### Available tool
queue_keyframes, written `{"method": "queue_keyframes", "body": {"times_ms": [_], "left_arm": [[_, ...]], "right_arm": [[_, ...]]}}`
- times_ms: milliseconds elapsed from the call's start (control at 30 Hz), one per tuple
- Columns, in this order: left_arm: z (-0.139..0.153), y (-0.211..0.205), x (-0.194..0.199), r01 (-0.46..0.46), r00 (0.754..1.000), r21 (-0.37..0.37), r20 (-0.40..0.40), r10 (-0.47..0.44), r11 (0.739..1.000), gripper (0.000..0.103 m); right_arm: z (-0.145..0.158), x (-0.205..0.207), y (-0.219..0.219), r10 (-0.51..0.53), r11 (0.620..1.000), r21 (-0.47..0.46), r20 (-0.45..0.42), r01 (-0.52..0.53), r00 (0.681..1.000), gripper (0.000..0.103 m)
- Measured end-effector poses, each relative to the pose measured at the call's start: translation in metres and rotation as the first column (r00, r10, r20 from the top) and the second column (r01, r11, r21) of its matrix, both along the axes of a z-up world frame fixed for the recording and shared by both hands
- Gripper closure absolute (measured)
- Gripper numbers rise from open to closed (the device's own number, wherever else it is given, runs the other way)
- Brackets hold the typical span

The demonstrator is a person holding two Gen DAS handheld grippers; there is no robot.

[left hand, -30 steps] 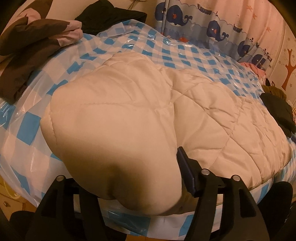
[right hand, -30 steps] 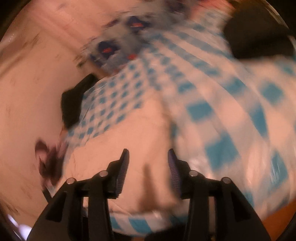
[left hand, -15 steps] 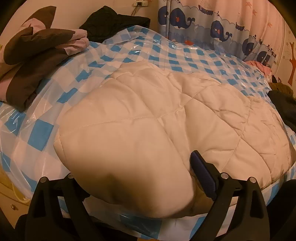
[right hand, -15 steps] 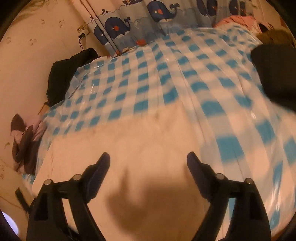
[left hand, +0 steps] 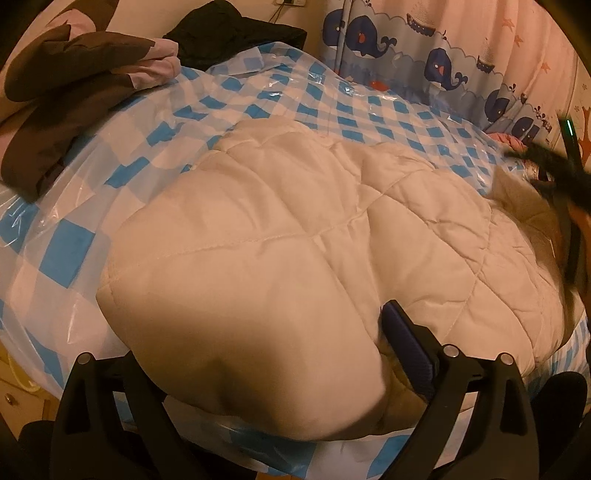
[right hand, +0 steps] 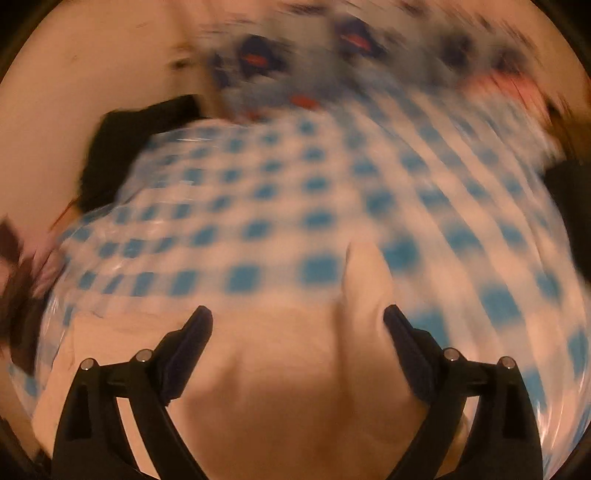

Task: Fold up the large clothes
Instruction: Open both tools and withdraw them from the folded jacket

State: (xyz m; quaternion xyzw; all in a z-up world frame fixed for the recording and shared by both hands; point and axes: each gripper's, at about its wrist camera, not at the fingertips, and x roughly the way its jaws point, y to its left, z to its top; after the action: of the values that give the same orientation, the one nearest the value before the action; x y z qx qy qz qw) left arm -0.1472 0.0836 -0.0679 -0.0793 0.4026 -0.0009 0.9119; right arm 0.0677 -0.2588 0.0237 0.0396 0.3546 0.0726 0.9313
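Left wrist view is showing a cream-white quilted padded garment (left hand: 295, 236) lying folded across a blue-and-white checked cloth under clear plastic sheeting (left hand: 74, 243), filling the middle of the picture and bulging toward six o'clock. The left gripper (left hand: 255, 354) is standing with its jaws spread wide at six o'clock. A rounded fold of the garment is sitting between them, and the blue-padded finger (left hand: 402, 354) at five o'clock is lying just beside the fabric; the opposite finger is hidden behind the bulge, so I cannot tell whether it is touching. A brown and pale pink folded garment (left hand: 74, 74) is resting at ten o'clock, and a black crumpled garment (left hand: 236, 33) is lying at twelve o'clock, near the wall. A curtain printed with blue whales (left hand: 424, 59) is hanging at one o'clock. At three o'clock the right gripper (left hand: 561, 206) is appearing as a dark blurred shape over the far end of the white garment.

Right wrist view is heavily blurred. The right gripper (right hand: 297, 325) is opening, its two black fingers (right hand: 188, 339) standing far apart at seven and five o'clock. The white garment (right hand: 295, 387) is spreading below and between them, with a narrow ridge of it rising toward the centre, nearer the five o'clock finger; neither pad is pressing on it. The checked cloth (right hand: 258, 192) is filling the middle, the black garment (right hand: 122, 147) is sitting at ten o'clock, and the whale curtain (right hand: 314, 55) is smearing across twelve o'clock.
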Motion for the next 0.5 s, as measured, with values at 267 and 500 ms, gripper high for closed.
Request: {"method": "queue_keyframes", "body": {"times_ms": [267, 500], "left_arm": [[-0.002, 0.004, 0.002, 0.013, 1.0, -0.032, -0.01, -0.013, 0.999, 0.012], [0.0, 0.002, 0.002, 0.023, 1.0, -0.02, 0.0, -0.023, 1.0, 0.012]], "right_arm": [[-0.04, 0.03, 0.04, 0.072, 0.986, -0.143, -0.116, -0.089, 0.991, 0.012], [-0.086, 0.015, -0.121, -0.232, 0.945, 0.156, -0.297, 0.287, 0.926, 0.012]]}}
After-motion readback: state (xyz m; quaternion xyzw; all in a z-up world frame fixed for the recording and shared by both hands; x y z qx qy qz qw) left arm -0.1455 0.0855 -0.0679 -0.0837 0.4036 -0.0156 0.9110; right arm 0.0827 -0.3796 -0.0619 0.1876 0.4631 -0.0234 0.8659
